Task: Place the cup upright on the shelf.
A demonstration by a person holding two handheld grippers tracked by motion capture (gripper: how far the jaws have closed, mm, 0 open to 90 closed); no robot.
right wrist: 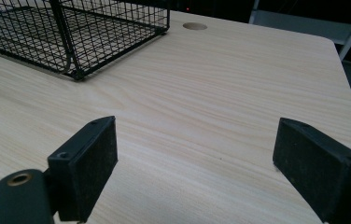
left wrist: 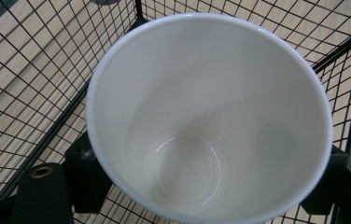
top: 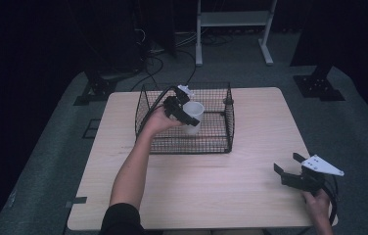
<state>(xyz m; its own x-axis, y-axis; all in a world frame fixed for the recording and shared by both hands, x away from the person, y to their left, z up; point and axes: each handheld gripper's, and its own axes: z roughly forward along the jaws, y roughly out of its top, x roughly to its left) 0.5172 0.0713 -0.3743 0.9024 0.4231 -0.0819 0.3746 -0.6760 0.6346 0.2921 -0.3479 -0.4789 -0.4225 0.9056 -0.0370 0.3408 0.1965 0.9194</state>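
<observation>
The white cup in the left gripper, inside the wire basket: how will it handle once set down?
The white cup looks empty and thin-walled, so probably light and somewhat squashable under the left gripper. It narrows toward its base, so it may tip on the wire basket floor.

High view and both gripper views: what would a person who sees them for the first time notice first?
The eye goes first to the white cup, held by the left tool inside the black wire basket at the far middle of the wooden table. In the left gripper view the cup's empty inside is seen from above, with a jaw at each side. The right tool waits open over the table's near right corner.
</observation>
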